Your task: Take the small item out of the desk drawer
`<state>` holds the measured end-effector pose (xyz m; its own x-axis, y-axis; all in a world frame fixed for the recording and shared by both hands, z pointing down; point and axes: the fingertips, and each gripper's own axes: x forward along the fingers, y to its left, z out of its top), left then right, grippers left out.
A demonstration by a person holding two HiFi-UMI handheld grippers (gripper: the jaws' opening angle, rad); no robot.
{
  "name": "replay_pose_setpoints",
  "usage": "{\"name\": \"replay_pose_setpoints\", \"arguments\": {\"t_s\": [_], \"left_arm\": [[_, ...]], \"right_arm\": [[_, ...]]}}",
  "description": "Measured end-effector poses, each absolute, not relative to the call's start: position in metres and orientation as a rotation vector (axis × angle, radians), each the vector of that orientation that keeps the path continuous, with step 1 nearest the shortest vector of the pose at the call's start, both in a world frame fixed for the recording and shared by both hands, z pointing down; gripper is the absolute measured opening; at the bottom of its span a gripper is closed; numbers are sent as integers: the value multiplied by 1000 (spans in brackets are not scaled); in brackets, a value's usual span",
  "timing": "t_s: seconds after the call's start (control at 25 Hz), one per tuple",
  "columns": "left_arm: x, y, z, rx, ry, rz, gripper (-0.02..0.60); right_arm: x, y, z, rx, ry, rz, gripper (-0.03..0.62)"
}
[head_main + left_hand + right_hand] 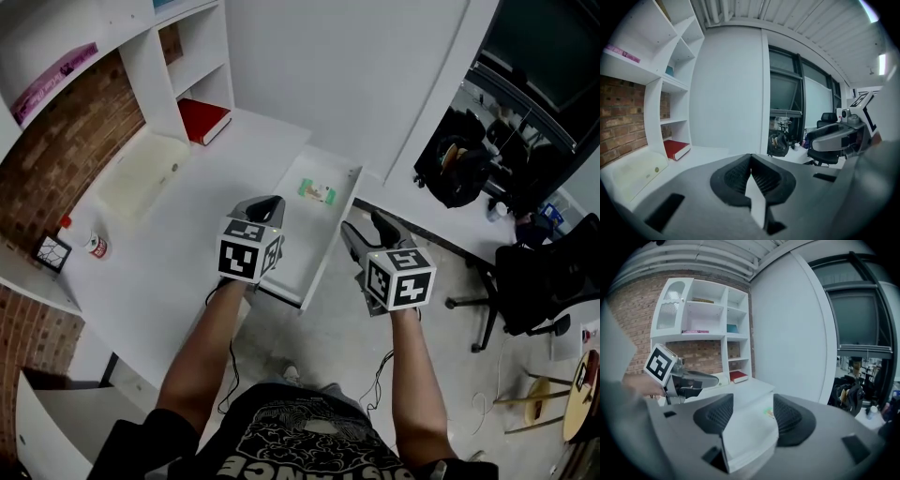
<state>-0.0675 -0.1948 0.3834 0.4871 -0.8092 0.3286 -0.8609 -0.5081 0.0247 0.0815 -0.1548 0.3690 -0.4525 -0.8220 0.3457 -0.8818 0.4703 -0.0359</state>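
Right claw [752,412] apart at open drawer [302,239], white desk [187,253], brick wall [56,159], perhaps chair [539,281]

Small item [318,192] in the drawer [305,234] is showing too tiny to identify, and in the right gripper view a jaw is hiding part of it. Left gripper [268,204] is covering part of the drawer's left edge. Bench [178,253] is running off the picture's left edge. Pink shelf label [56,80] is staying unreadable.
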Motion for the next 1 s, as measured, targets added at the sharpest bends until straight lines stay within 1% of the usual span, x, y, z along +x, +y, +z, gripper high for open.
{"name": "replay_pose_setpoints", "arguments": {"t_s": [0.56, 1.0], "left_arm": [[-69, -238, 400, 2531, -1491, 412, 8], [-67, -301, 411, 2436, -1577, 402, 8]], "right_arm": [[68, -211, 390, 1333, -2460, 258, 302], [64, -289, 410, 1140, -2470, 268, 322]]}}
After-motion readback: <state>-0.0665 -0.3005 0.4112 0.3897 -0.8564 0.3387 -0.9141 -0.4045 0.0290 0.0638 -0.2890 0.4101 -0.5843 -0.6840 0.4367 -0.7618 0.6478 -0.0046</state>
